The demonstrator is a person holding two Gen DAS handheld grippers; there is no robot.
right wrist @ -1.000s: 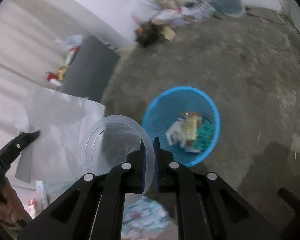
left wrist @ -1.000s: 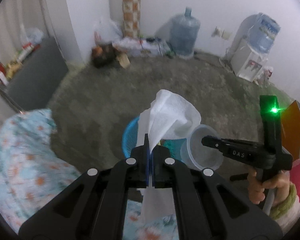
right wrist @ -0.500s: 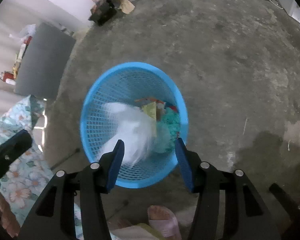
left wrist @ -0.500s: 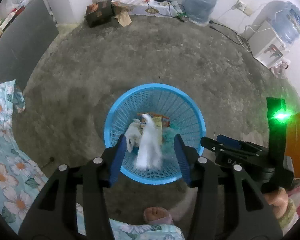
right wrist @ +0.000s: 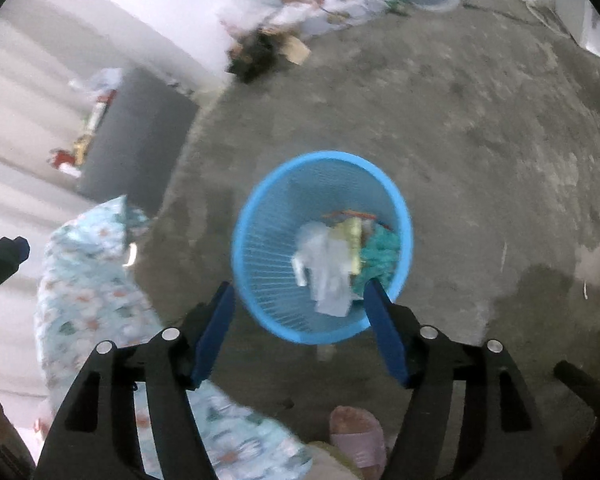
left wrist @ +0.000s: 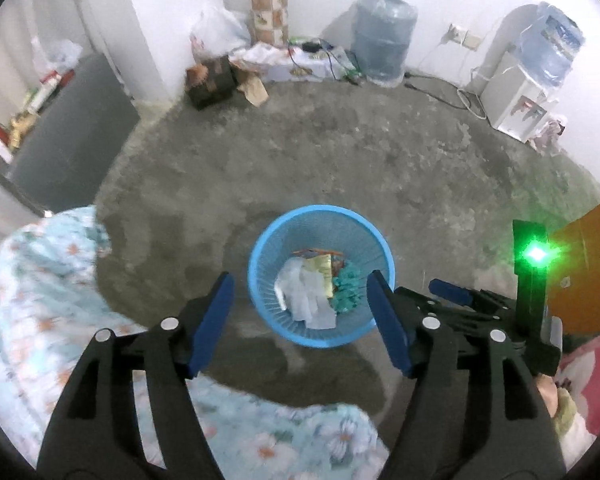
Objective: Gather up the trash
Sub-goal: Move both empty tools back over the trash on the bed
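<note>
Spreading as I watch, my left gripper has its blue fingers well apart and opening, with nothing between them; my right gripper is the same, fingers wide, opening and empty. Both hang above the blue basket on the floor, pointing steeply down at it. The trash lies inside: white tissue, a yellow wrapper and something teal, piled toward the near right wall. I cannot pick out a clear cup among it. My worry is the light tissue sitting high in the pile; I judge a low sweep of either gripper could drag it back out or tip the basket, which looks light. The two grippers are also near each other, so a careless turn could knock them together. The floor is rough grey concrete with damp-looking patches. A floral cloth lies at left, a slippered foot below, and a water jug, dispenser and clutter line the far wall.
</note>
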